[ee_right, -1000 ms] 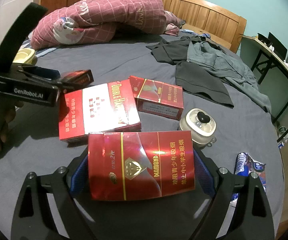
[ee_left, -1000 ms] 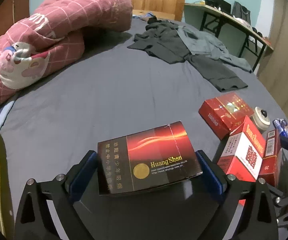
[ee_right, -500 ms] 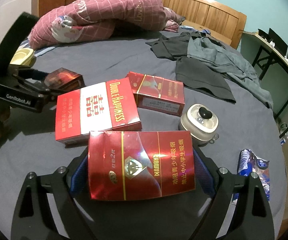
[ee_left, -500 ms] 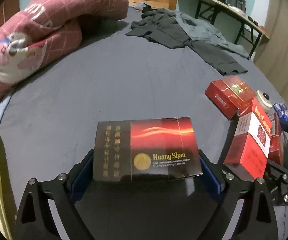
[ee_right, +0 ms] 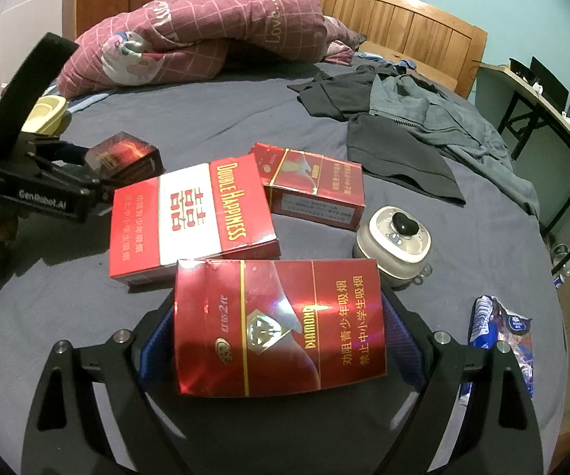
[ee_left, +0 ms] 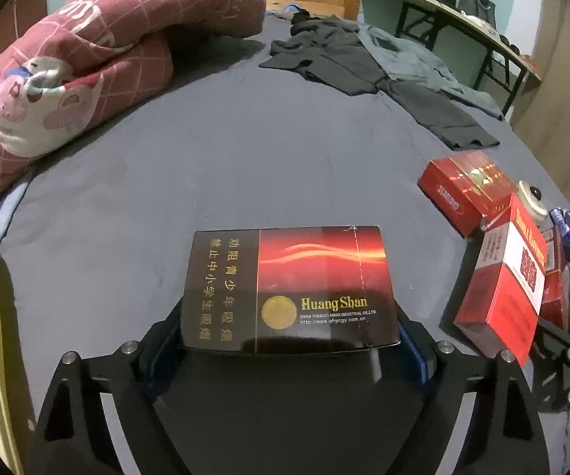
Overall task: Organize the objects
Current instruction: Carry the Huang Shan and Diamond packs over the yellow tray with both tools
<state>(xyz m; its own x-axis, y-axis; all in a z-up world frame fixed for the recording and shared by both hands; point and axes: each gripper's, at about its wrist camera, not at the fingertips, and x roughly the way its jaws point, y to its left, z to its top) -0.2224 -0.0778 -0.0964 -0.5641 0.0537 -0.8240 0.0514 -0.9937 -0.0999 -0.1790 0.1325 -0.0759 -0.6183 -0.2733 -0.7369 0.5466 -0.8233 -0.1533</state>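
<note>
A dark Huang Shan box (ee_left: 290, 289) lies flat between the blue pads of my left gripper (ee_left: 290, 328), low over the grey bed sheet (ee_left: 205, 158). The jaws are closing and the pads sit against its two sides. In the right wrist view the left gripper (ee_right: 87, 166) holds that box (ee_right: 126, 154) at the left. My right gripper (ee_right: 279, 328) is shut on a red Diamond box (ee_right: 279, 324). A red-and-white Double Happiness box (ee_right: 194, 217) and another red box (ee_right: 312, 182) lie just beyond it.
A round white device (ee_right: 395, 237) and a blue wrapper (ee_right: 498, 336) lie right of the boxes. Dark clothes (ee_right: 403, 126) are spread farther back and a pink quilt (ee_right: 205, 27) is heaped by the headboard. A pale yellow item (ee_right: 47, 113) sits at the bed's left edge.
The left gripper's fingers have drawn in onto the Huang Shan box, which went from tilted to flat and lower toward the sheet. The right gripper and Diamond box have not moved.
</note>
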